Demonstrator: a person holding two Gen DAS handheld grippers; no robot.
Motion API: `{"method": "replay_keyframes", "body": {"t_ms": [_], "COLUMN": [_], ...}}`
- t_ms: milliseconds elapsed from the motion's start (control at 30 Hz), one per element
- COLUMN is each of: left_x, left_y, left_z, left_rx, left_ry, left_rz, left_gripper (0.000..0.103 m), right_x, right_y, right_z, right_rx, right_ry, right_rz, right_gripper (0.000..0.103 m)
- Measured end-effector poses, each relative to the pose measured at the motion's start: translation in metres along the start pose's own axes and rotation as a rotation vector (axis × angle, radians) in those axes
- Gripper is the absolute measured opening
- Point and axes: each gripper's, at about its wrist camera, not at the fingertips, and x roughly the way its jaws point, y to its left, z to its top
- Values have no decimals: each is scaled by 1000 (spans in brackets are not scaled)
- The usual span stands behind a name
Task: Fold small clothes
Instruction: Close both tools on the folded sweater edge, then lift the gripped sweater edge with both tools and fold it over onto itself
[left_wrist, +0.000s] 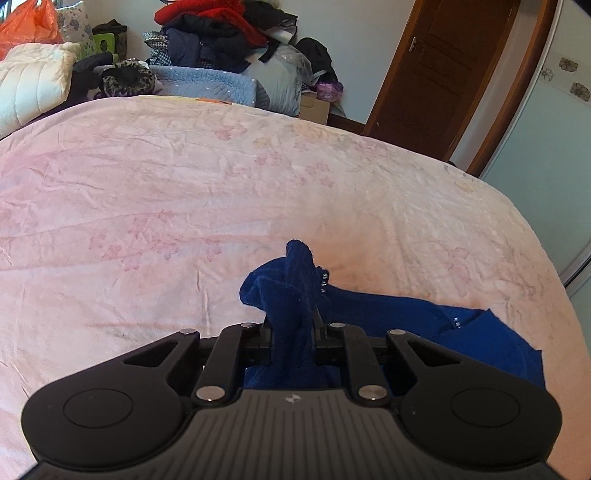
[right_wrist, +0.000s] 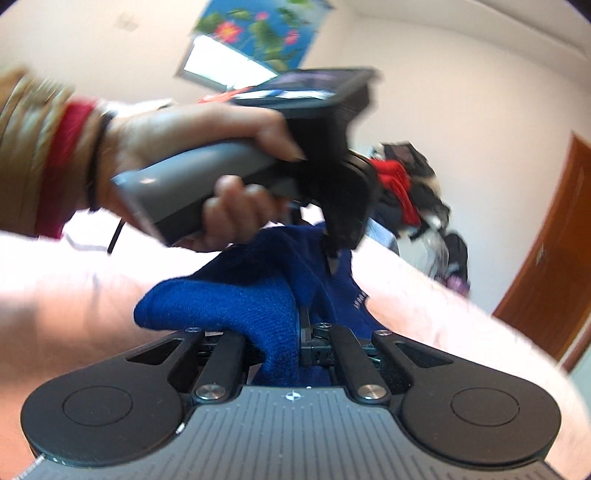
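Big pink bedspread fills the left cam, with the blue knit garment lifted off it and running rightward from the left gripper, which is clenched on a bunched corner. The right gripper is clamped on the other end. Only the right cam shows the left hand, blurry, so both ends are about equally close

Motion blurs the left hand; blue garment hides both grippers' jaws.
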Motion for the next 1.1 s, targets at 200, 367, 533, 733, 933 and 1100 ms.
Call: {"method": "replay_keyframes", "body": {"t_ms": [200, 367, 533, 733, 933, 1100], "left_x": [-11, -9, -2, 12, 37, 61], "left_y": [-39, -77, -115, -164, -209, -232], "left_z": [8, 8, 6, -2, -18, -30], "left_rx": [13, 54, 89, 159, 222, 251], "left_ry": [-15, -15, -4, 11, 49, 85], "left_rz": [-24, -46, -79, -95, -92, -81], "left_gripper": [14, 14, 14, 14, 14, 15], "right_x": [-34, -36, -42, -52, -56, -52], "right_y": [-48, -86, -99, -133, -162, -180], "right_z": [-15, -40, -57, -82, -113, -146], "right_rx": [183, 275, 323, 459, 643, 820], "right_ry": [-14, -17, -19, -9, 13, 50], "right_rz": [-21, -40, -77, -90, -75, -20], "right_gripper": [6, 6, 6, 6, 6, 8]}}
